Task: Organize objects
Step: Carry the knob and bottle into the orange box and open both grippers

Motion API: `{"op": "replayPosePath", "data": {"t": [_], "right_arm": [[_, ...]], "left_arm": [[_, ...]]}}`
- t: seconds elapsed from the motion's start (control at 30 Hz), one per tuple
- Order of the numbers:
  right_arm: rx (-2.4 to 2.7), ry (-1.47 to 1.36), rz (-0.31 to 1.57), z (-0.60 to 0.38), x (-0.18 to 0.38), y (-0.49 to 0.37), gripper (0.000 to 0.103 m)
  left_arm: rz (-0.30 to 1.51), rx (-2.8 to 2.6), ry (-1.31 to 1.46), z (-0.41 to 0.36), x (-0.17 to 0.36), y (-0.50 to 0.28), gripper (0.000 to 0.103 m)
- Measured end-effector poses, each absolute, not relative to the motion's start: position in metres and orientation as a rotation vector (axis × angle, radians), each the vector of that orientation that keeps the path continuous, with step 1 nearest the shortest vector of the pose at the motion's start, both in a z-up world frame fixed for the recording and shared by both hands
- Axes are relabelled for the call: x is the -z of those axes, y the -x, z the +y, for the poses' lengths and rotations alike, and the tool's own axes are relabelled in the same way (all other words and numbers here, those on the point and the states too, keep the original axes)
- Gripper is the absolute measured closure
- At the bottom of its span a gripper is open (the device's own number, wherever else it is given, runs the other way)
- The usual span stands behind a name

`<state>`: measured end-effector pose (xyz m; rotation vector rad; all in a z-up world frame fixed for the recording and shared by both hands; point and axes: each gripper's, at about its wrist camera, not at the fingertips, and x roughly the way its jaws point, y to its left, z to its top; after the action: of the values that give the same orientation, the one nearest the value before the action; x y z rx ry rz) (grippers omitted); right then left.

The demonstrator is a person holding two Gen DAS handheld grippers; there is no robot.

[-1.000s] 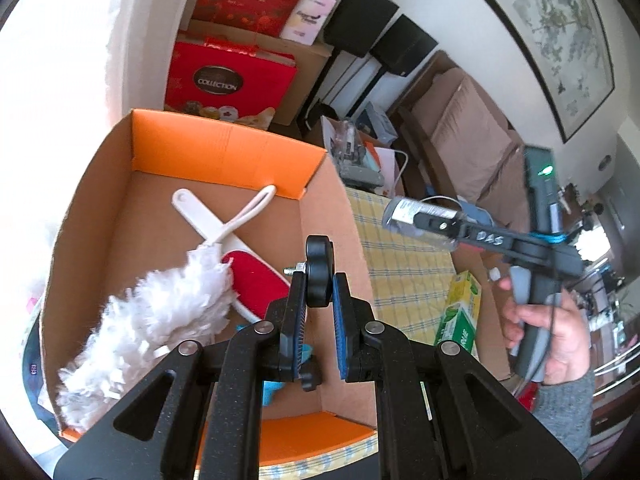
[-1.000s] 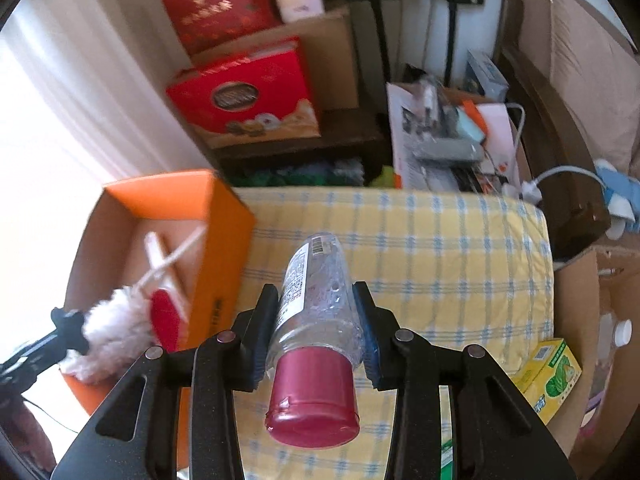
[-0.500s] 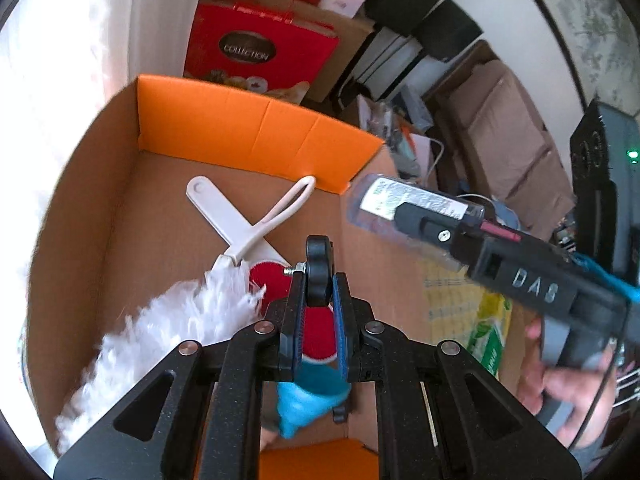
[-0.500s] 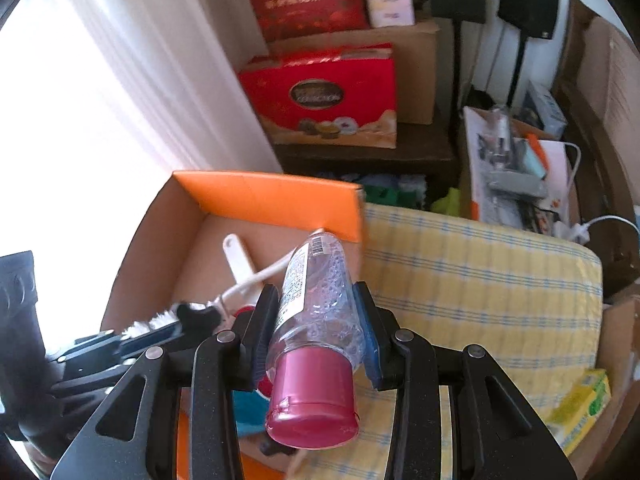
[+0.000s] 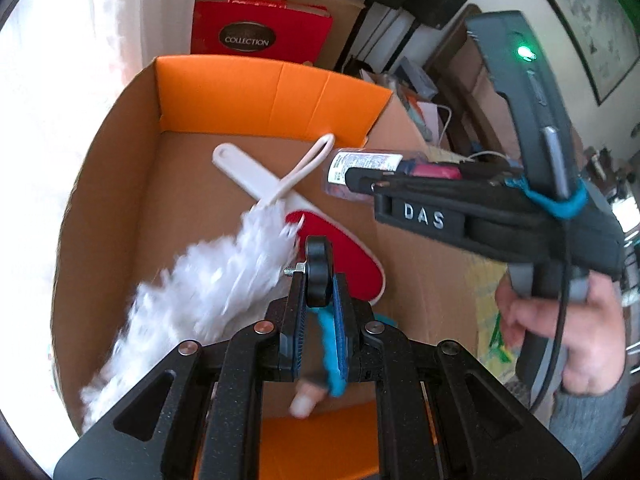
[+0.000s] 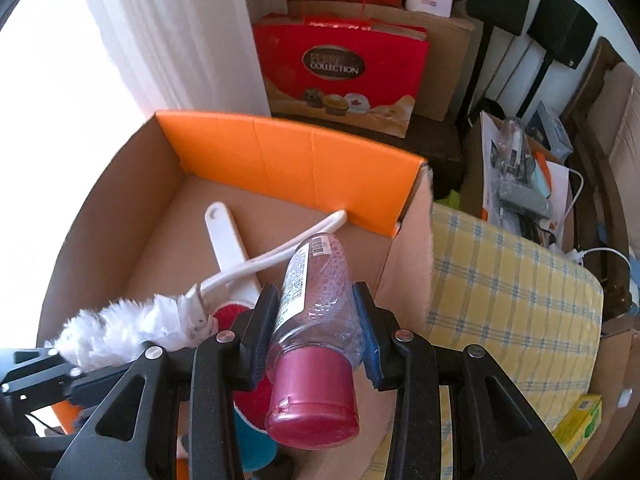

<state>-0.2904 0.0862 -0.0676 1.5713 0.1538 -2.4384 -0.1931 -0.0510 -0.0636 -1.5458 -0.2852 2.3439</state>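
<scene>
An open cardboard box with orange flaps (image 5: 276,94) (image 6: 288,160) holds a white fluffy duster (image 5: 208,284) (image 6: 120,328), a red lint brush with a white handle (image 5: 344,264) (image 6: 226,240) and a blue funnel (image 6: 252,436). My right gripper (image 6: 316,300) is shut on a clear bottle with a pink cap (image 6: 316,320) and holds it over the box; the bottle also shows in the left wrist view (image 5: 360,168). My left gripper (image 5: 320,280) is shut on a small black knob (image 5: 318,276) above the box, near the funnel (image 5: 332,364).
A yellow checked cloth (image 6: 512,292) covers the surface right of the box. A green and yellow carton (image 6: 580,420) lies at its right edge. A red gift bag (image 6: 340,72) and brown boxes stand behind. Clutter and cables (image 6: 520,184) sit at back right.
My right gripper has carried the bottle leftward from over the checked cloth to over the box. My left gripper has moved further over the box, and the duster looks blurred, as if moving.
</scene>
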Motion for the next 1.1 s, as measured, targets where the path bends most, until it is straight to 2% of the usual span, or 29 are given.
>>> {"op": "replayPosePath", "data": {"t": [0.2, 0.4, 0.53, 0.63, 0.7, 0.8, 0.87, 0.93, 1.03, 1.1], "right_arm": [[2.463, -1.547, 0.167, 0.084, 0.061, 0.282, 0.064], [2.482, -1.498, 0.153, 0.084, 0.041, 0.269, 0.062], [2.497, -1.474, 0.142, 0.087, 0.031, 0.259, 0.057], [2.501, -1.462, 0.123, 0.091, 0.026, 0.251, 0.046], [2.508, -1.453, 0.104, 0.094, 0.022, 0.246, 0.033], [2.524, -1.442, 0.067, 0.101, 0.018, 0.237, 0.019], [2.541, -1.433, 0.070, 0.106, 0.014, 0.232, 0.018], [2.567, -1.424, 0.087, 0.111, 0.010, 0.226, 0.015], [2.595, -1.416, 0.098, 0.120, 0.005, 0.218, 0.010], [2.609, -1.411, 0.110, 0.126, 0.003, 0.213, 0.000]], "left_arm": [[-0.287, -2.354, 1.561, -0.056, 0.062, 0.183, 0.089], [-0.290, -2.393, 1.528, -0.061, 0.049, 0.178, 0.069], [-0.267, -2.458, 1.481, -0.061, 0.038, 0.170, 0.047], [-0.230, -2.504, 1.449, -0.060, 0.030, 0.164, 0.039], [-0.213, -2.521, 1.436, -0.060, 0.026, 0.161, 0.038], [-0.206, -2.532, 1.424, -0.060, 0.019, 0.156, 0.033], [-0.203, -2.545, 1.408, -0.059, 0.015, 0.153, 0.030], [-0.204, -2.558, 1.393, -0.059, 0.011, 0.150, 0.021], [-0.214, -2.577, 1.369, -0.058, 0.004, 0.147, 0.018], [-0.214, -2.580, 1.364, -0.057, 0.002, 0.146, 0.017]]}}
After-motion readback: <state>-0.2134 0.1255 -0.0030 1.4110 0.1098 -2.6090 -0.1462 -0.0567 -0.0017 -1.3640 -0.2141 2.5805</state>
